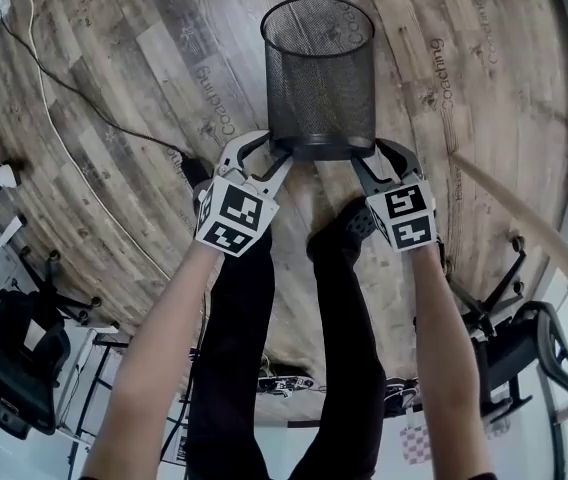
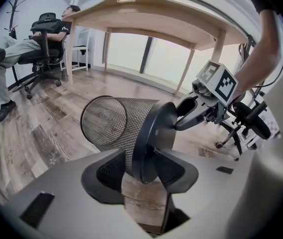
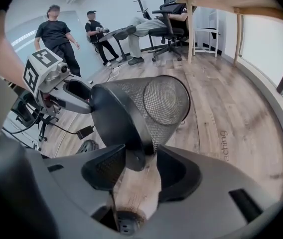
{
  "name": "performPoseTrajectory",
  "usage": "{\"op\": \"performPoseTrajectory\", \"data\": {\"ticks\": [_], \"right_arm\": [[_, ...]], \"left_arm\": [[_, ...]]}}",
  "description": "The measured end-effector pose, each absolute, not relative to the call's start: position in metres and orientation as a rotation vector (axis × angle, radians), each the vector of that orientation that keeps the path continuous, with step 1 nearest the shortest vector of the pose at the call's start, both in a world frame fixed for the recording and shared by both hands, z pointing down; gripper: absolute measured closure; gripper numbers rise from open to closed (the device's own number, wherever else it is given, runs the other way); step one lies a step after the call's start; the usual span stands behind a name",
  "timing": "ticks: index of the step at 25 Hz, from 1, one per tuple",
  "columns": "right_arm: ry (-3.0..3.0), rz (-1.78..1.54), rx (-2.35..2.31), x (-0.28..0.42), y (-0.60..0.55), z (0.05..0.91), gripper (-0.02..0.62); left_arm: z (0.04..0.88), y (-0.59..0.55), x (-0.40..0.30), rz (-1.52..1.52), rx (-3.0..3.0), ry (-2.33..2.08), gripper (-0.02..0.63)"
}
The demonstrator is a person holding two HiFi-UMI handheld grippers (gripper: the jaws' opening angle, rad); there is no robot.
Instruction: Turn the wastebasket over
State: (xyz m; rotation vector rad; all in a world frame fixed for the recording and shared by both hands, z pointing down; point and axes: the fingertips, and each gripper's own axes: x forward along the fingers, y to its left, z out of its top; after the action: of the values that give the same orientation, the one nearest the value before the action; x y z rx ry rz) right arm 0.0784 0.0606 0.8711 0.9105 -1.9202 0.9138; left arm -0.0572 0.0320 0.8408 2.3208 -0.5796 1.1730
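The black mesh wastebasket (image 1: 319, 78) lies on its side in the air above the wooden floor, with its open mouth pointing away from me. My left gripper (image 1: 274, 150) is shut on the left side of its solid base rim. My right gripper (image 1: 372, 156) is shut on the right side of that rim. In the left gripper view the rim of the wastebasket (image 2: 149, 133) sits between my left gripper's (image 2: 141, 166) pads, and the right gripper (image 2: 186, 116) shows on the far side. In the right gripper view the wastebasket (image 3: 156, 103) rim is pinched in the right gripper (image 3: 136, 166).
My own legs and shoes (image 1: 344, 233) stand just below the basket. A white cable (image 1: 54, 118) runs across the floor at left. A wooden table (image 2: 156, 19) and office chairs (image 2: 248, 118) stand nearby; one person sits (image 2: 17, 51), two stand (image 3: 57, 34).
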Motion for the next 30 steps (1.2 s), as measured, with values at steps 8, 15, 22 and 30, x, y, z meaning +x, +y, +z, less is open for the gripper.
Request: {"op": "performPoseTrajectory", "data": {"ticks": [8, 15, 22, 30], "right_arm": [[-1.848, 0.921, 0.855, 0.066, 0.123, 0.937, 0.395], [-1.805, 0.880, 0.844, 0.061, 0.147, 0.971, 0.394], [-1.785, 0.855, 0.830, 0.064, 0.150, 0.979, 0.387], [-1.754, 1.202, 1.086, 0.068, 0.148, 0.923, 0.285]], "left_arm": [[0.908, 0.107, -0.071, 1.311, 2.286, -0.435, 0.437], [0.943, 0.134, -0.078, 1.382, 2.277, -0.374, 0.442], [0.955, 0.142, -0.077, 1.399, 2.278, -0.327, 0.443], [0.952, 0.145, -0.069, 1.402, 2.258, -0.299, 0.454]]}}
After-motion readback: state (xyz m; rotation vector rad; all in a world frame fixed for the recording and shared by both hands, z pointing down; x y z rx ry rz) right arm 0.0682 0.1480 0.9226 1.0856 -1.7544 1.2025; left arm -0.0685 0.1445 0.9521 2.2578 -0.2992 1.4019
